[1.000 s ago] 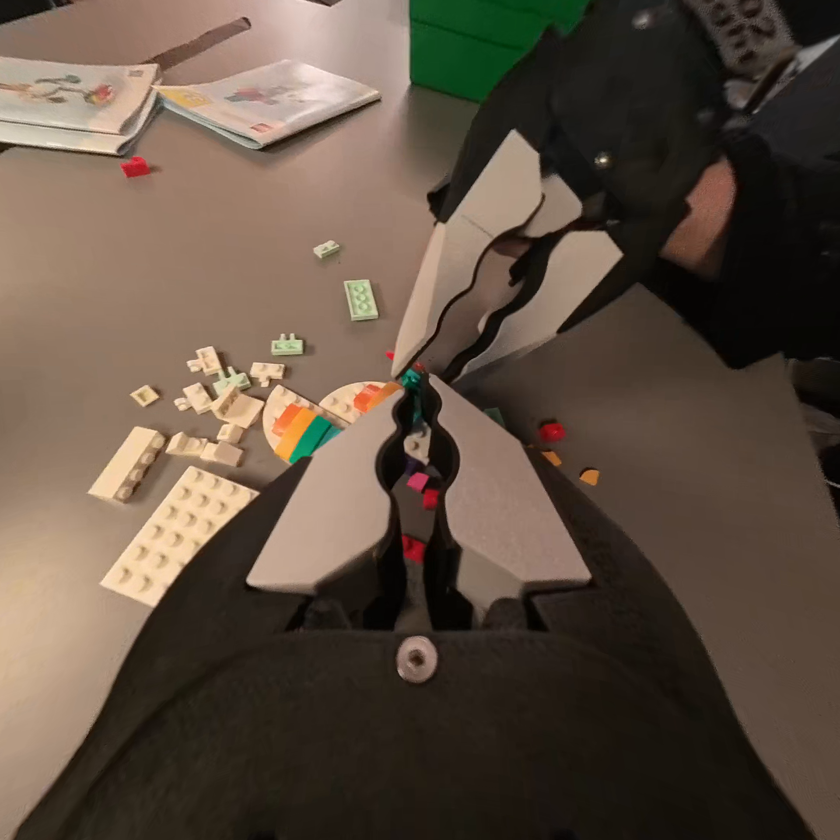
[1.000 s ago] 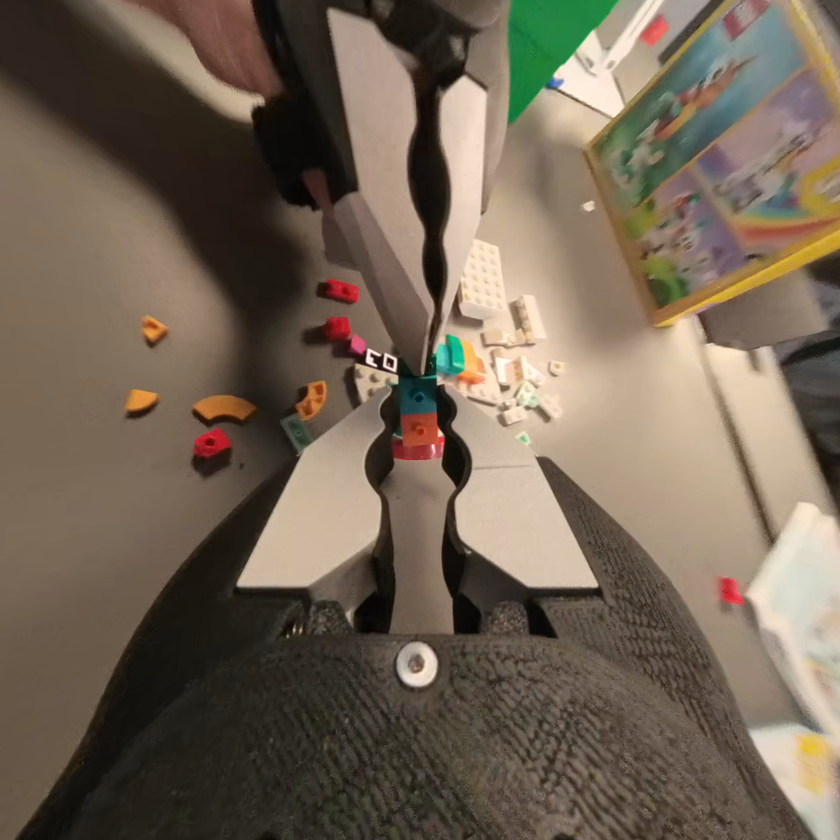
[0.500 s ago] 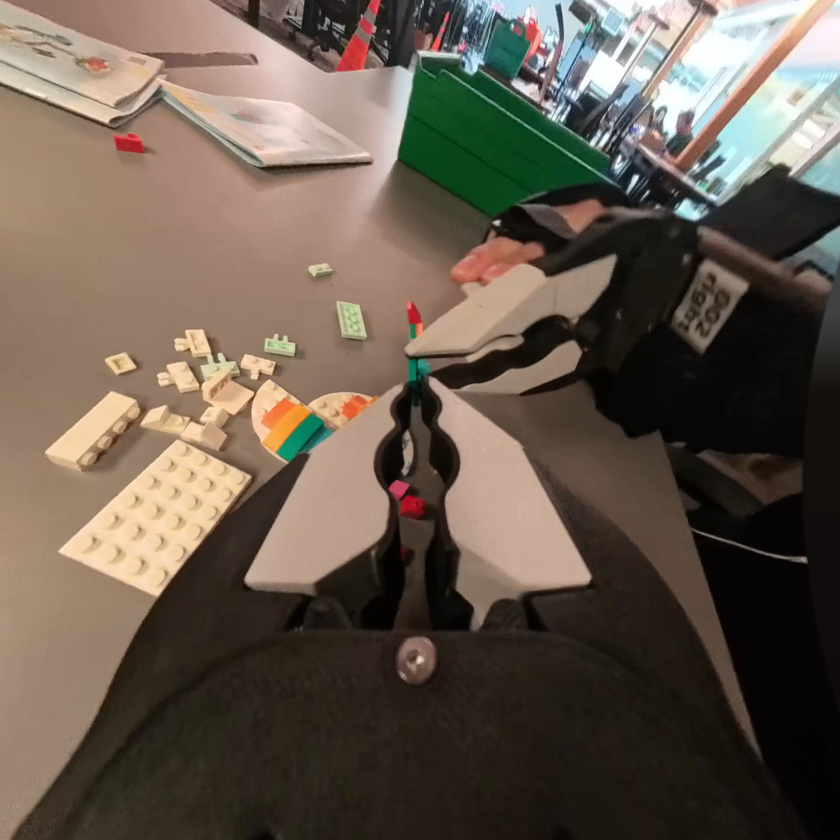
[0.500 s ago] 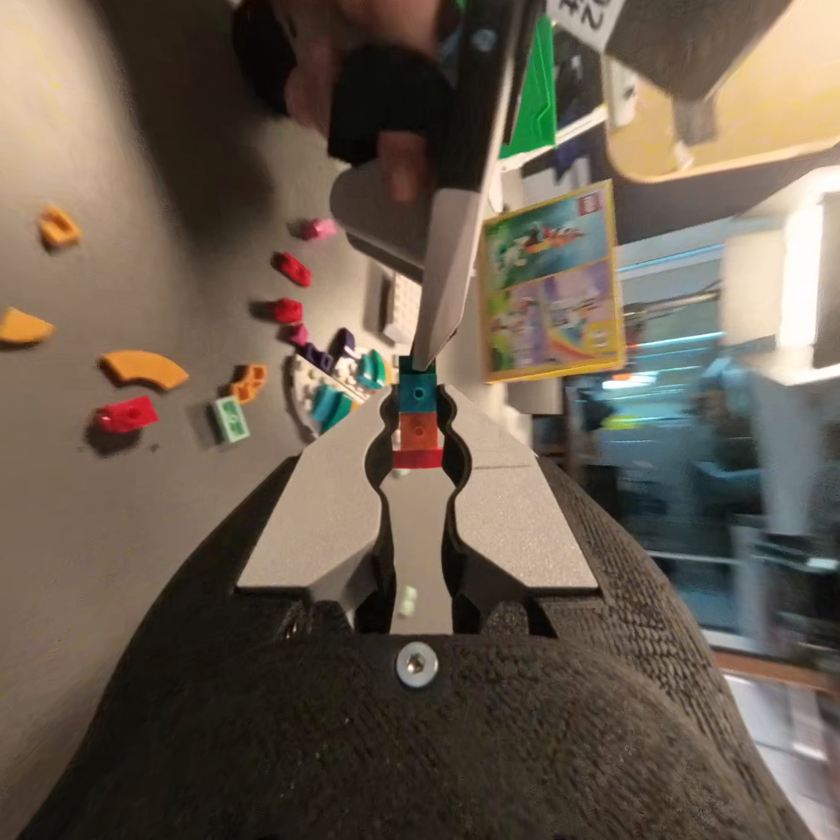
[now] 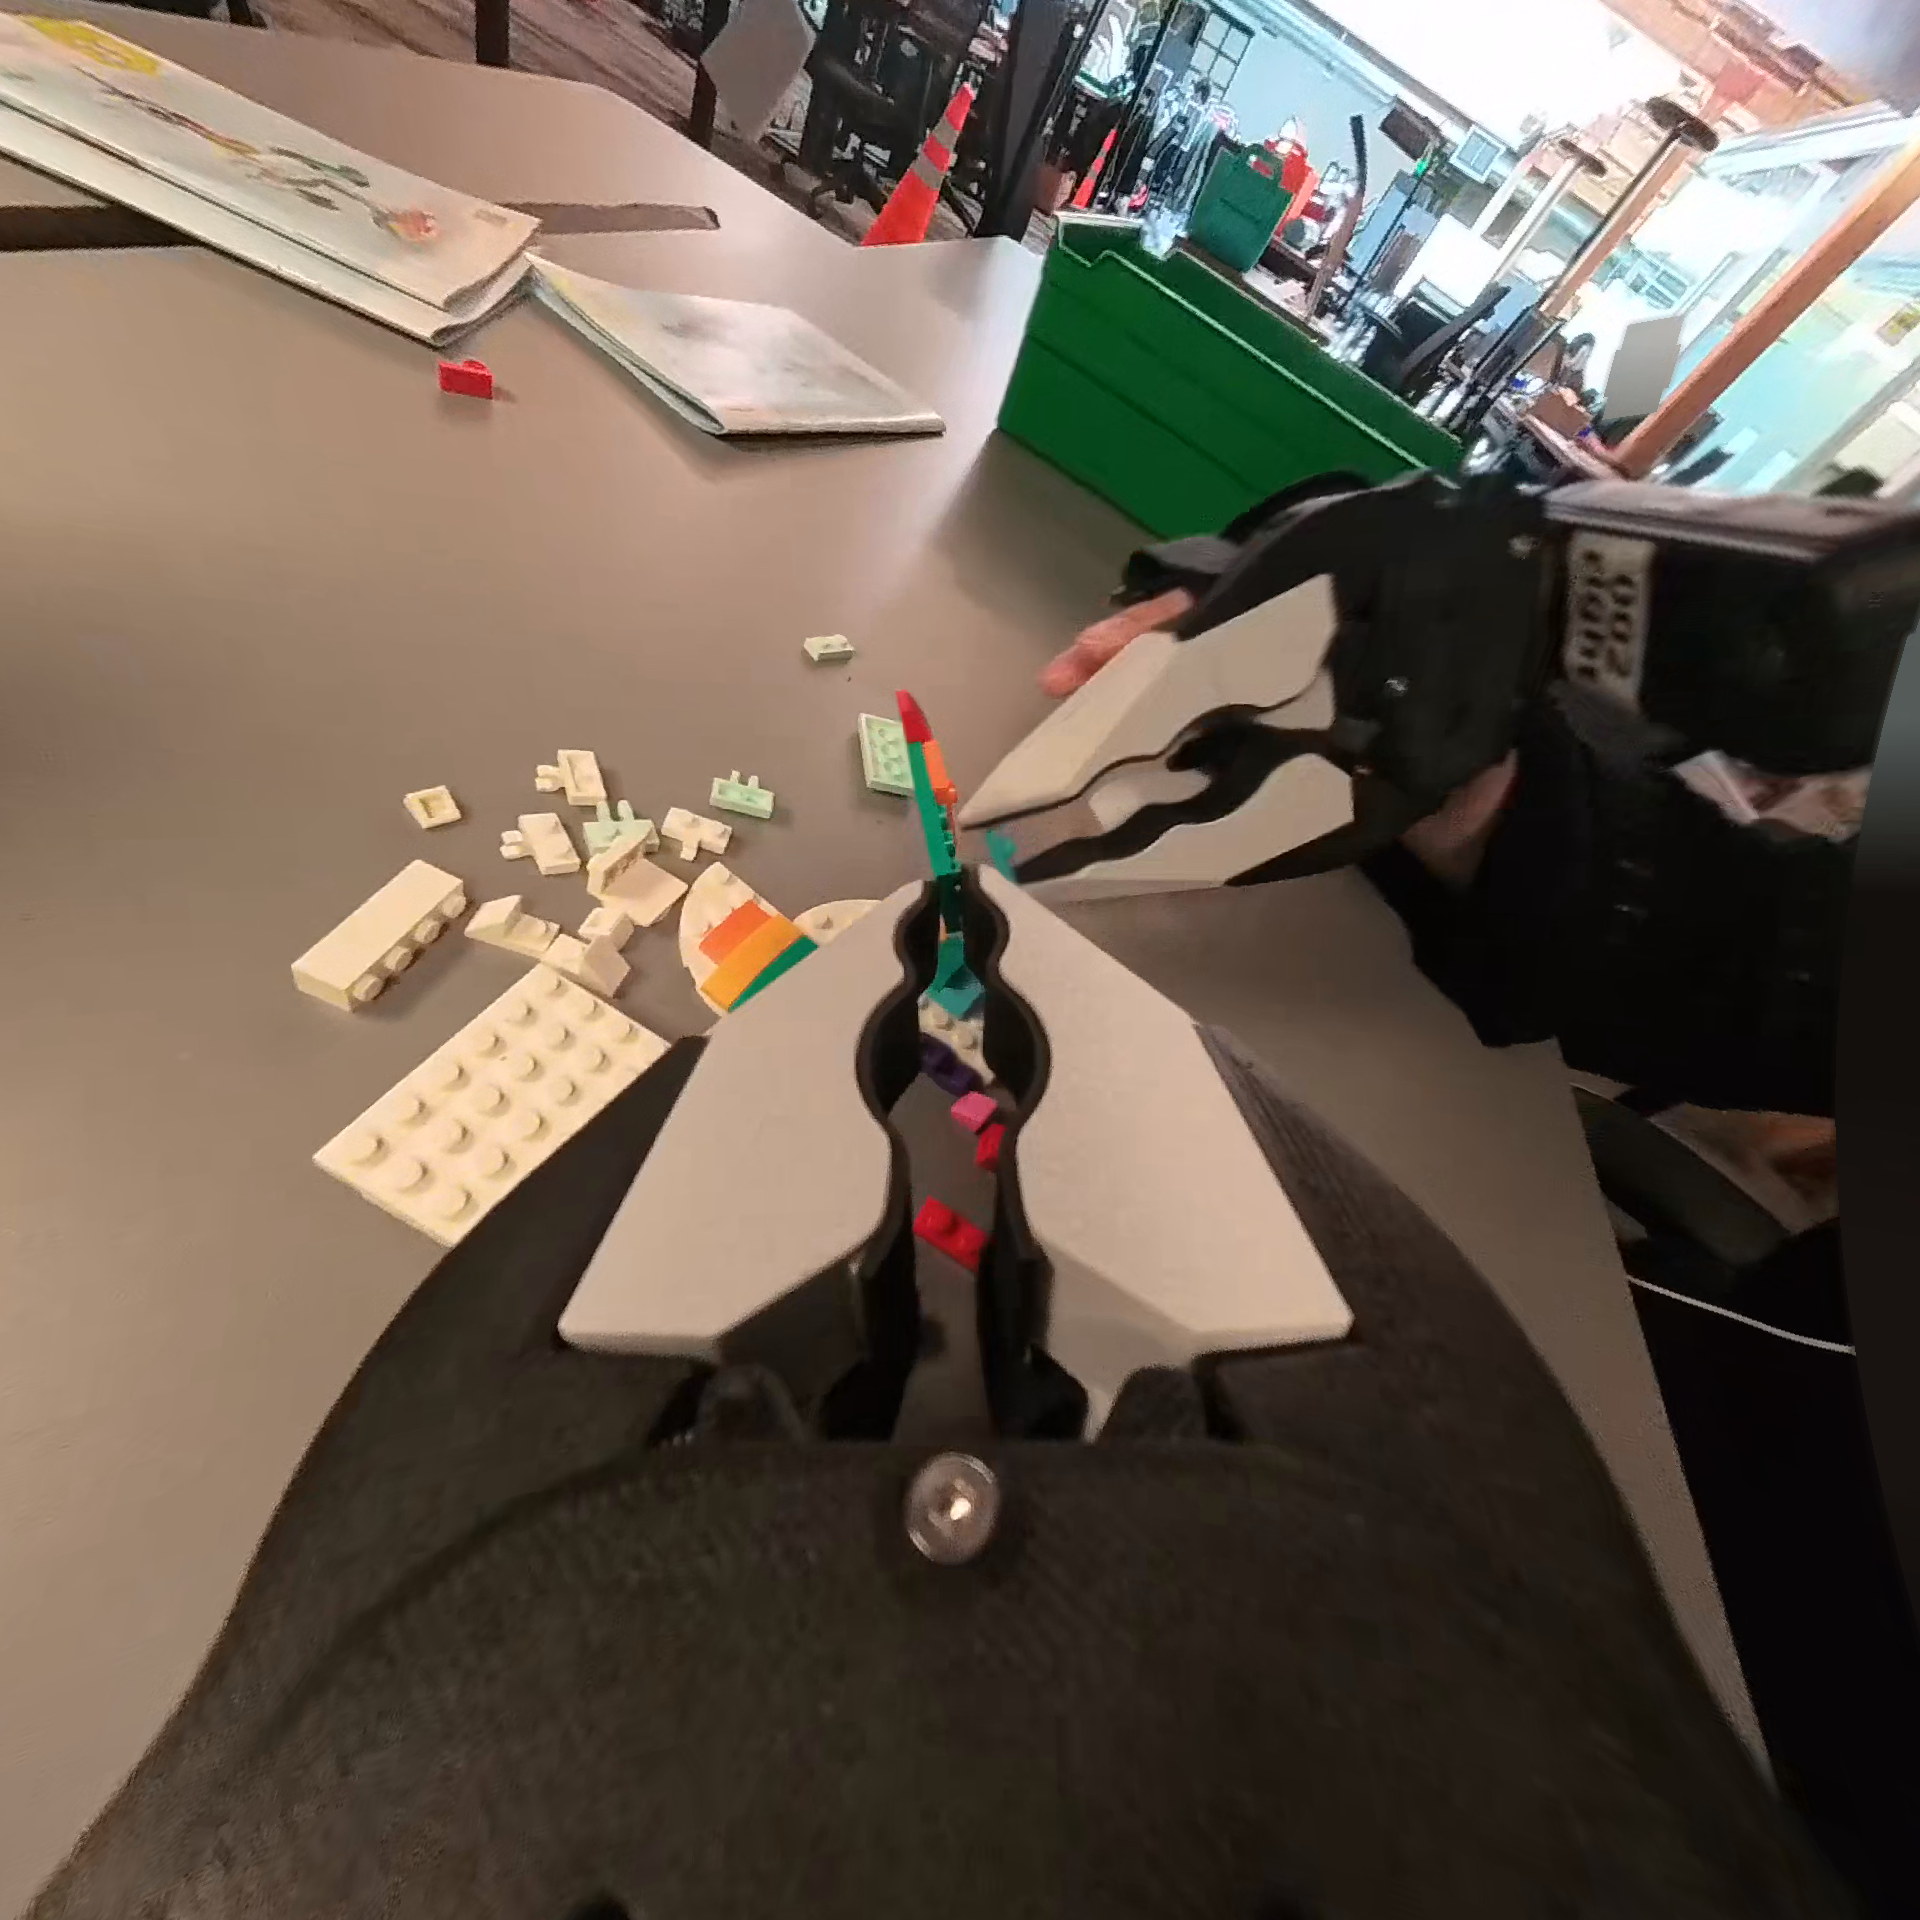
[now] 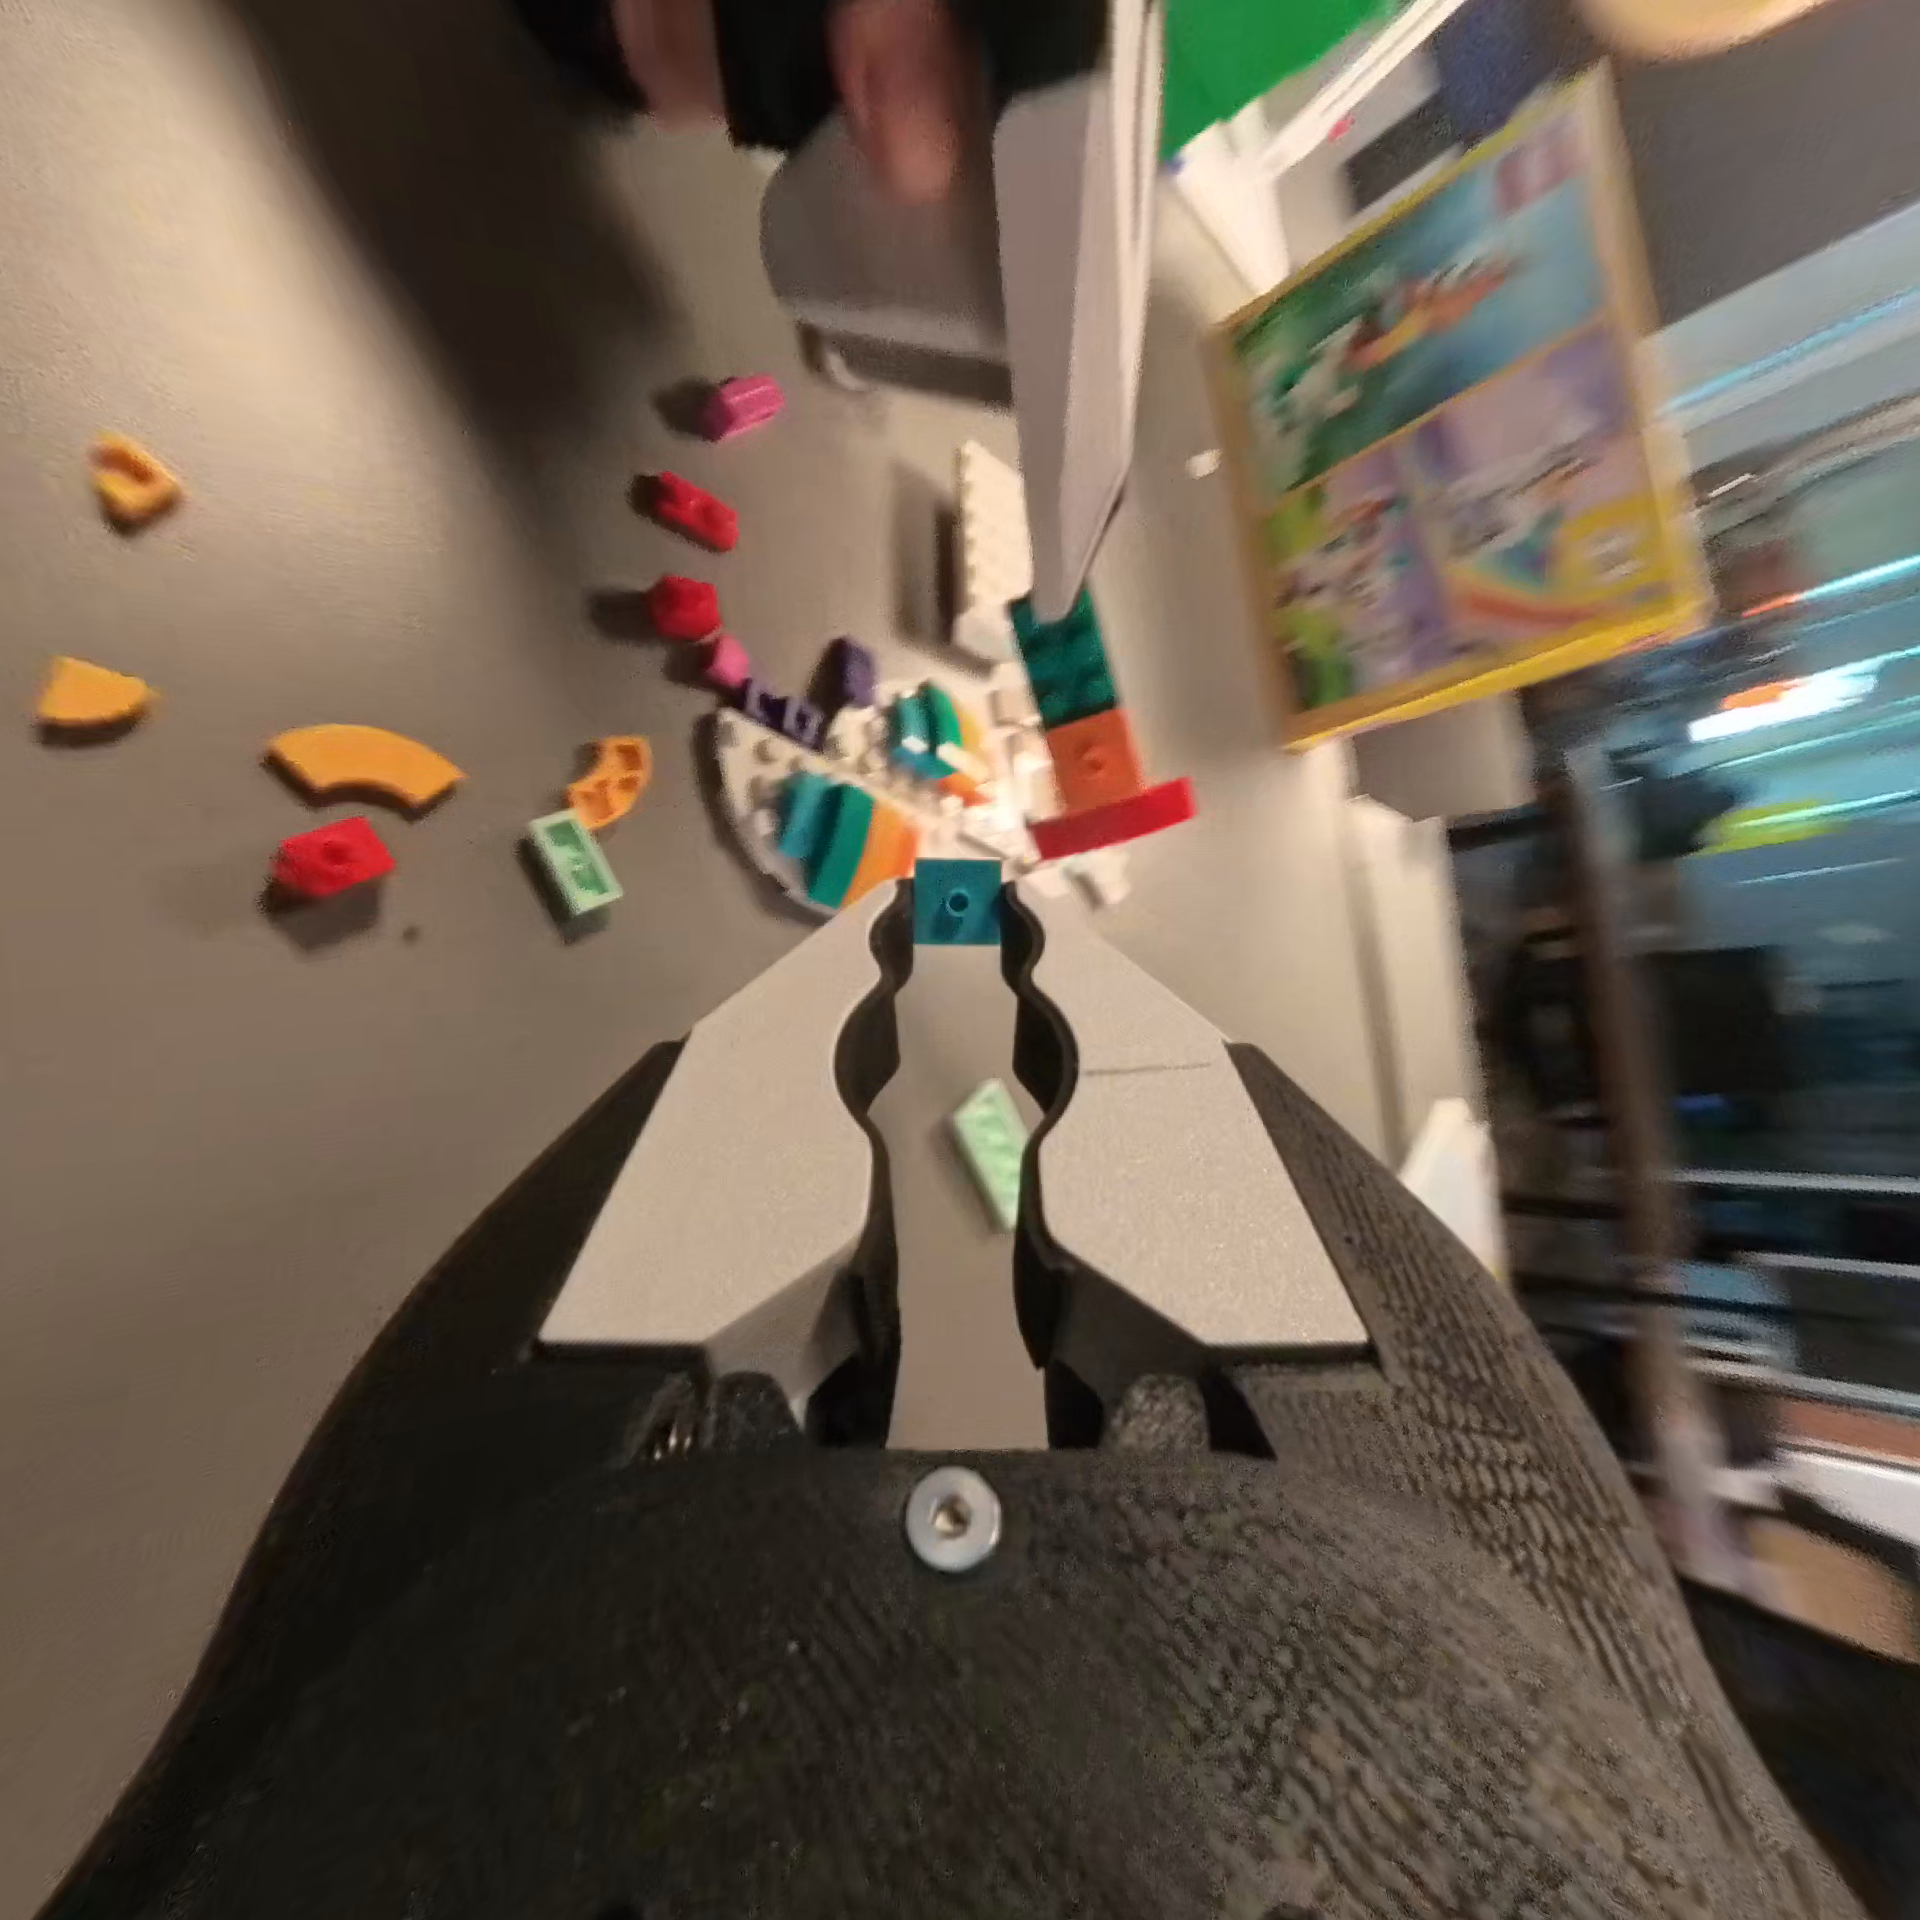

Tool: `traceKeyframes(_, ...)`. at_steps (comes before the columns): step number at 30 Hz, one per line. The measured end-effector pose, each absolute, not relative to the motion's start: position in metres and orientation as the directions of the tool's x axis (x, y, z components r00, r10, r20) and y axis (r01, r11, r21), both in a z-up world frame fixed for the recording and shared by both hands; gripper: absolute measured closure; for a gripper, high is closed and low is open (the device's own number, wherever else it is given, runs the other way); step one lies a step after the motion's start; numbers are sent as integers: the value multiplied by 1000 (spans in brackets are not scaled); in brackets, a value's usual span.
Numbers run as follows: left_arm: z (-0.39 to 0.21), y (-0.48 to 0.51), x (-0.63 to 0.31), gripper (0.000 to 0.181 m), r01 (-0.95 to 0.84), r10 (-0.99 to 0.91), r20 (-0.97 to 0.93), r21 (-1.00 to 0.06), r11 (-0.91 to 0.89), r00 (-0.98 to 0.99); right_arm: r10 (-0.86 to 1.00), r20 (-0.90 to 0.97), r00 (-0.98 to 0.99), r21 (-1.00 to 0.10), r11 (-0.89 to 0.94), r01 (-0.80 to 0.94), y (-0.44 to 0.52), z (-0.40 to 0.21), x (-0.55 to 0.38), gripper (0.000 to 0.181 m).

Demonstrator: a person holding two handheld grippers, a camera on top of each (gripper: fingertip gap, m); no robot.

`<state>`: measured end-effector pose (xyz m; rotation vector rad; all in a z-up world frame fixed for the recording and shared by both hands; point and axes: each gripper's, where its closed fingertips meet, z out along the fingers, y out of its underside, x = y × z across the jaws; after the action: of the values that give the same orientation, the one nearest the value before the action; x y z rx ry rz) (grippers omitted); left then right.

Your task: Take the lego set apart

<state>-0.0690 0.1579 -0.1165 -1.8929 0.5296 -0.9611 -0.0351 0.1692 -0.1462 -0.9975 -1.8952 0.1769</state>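
Both sets of jaws are clamped: the right gripper (image 6: 954, 914) pinches a lone teal brick (image 6: 954, 902), the left gripper (image 5: 948, 894) the green, orange and red stack (image 5: 932, 800) just beyond. The split looks done. Next, I judge, drop the brick among loose pieces (image 5: 540, 842) on the counter (image 5: 312, 582).

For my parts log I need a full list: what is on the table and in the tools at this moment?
colour stack: one; green, orange, red; in left tool
teal brick: one; teal; in right tool
studded plate: one; white; table
curved pieces: four; orange; table
booklets: several; pale; far table
crate: one; green; far edge
set box: one; yellow-rimmed; beyond the pieces
left tool: one; grey; shut on colour stack
right tool: one; grey; shut on teal brick
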Motion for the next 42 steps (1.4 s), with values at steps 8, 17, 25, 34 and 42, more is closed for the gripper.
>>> traceKeyframes(8, -126, 154, -61, 179, -3, -687, 435, -844, -537, 582, 560, 804, -200, -383, 745, 545, 168, -138, -44, 133)
traceKeyframes(17, -129, 149, -55, 178, -9, -690, 481, -817, -577, 540, 352, 908, -226, -194, 833, 517, 164, -133, -50, 160)
traceKeyframes(25, -130, 153, -53, 158, -7, -676, 455, -827, -562, 579, 272, 937, -218, -124, 845, 521, 164, -128, -54, 167)
traceKeyframes(34, -119, 155, -51, 177, 88, -665, 513, -822, -563, 542, 161, 974, -160, -55, 851, 522, 161, -113, -58, 167)
traceKeyframes(42, -118, 177, -105, 178, 279, -513, 586, -784, -554, 628, 108, 990, -95, -58, 902, 428, 137, -89, -48, 168)
